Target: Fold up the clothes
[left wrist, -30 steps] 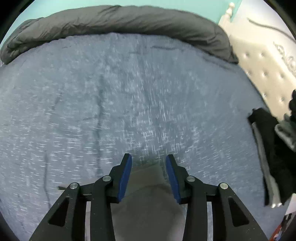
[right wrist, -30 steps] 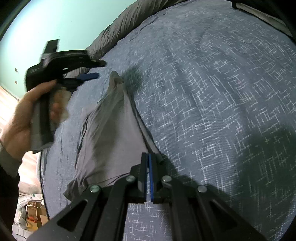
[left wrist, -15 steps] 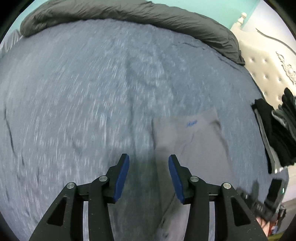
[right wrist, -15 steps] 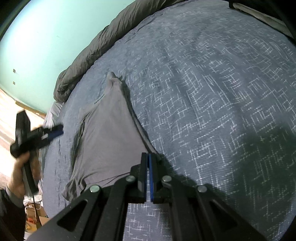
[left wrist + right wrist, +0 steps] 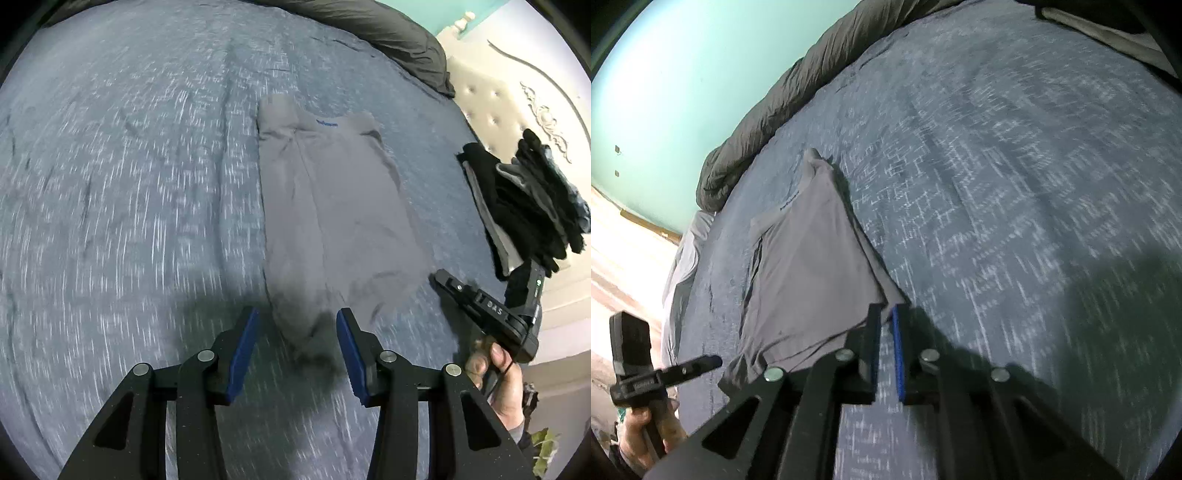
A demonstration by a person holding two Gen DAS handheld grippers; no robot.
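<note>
A grey shirt (image 5: 332,206) folded into a long strip lies flat on the blue patterned bedspread (image 5: 129,184); it also shows in the right wrist view (image 5: 809,273). My left gripper (image 5: 295,332) is open and empty, hovering just short of the strip's near end. My right gripper (image 5: 885,321) has its jaws a small way apart at the shirt's near corner, with no cloth between them. In the left wrist view the right gripper (image 5: 480,310) sits at the strip's right side. In the right wrist view the left gripper (image 5: 701,363) is off the shirt's left corner.
A rolled dark grey duvet (image 5: 388,33) lies along the far edge of the bed, and also shows in the right wrist view (image 5: 783,110). A stack of dark folded clothes (image 5: 524,199) sits at the right by the tufted headboard (image 5: 491,107). A teal wall (image 5: 683,74) and wooden floor (image 5: 620,258) lie left.
My left gripper let go of the shirt's far end and swung back to the near end. My right gripper, shut on the shirt's corner before, has opened slightly and released it.
</note>
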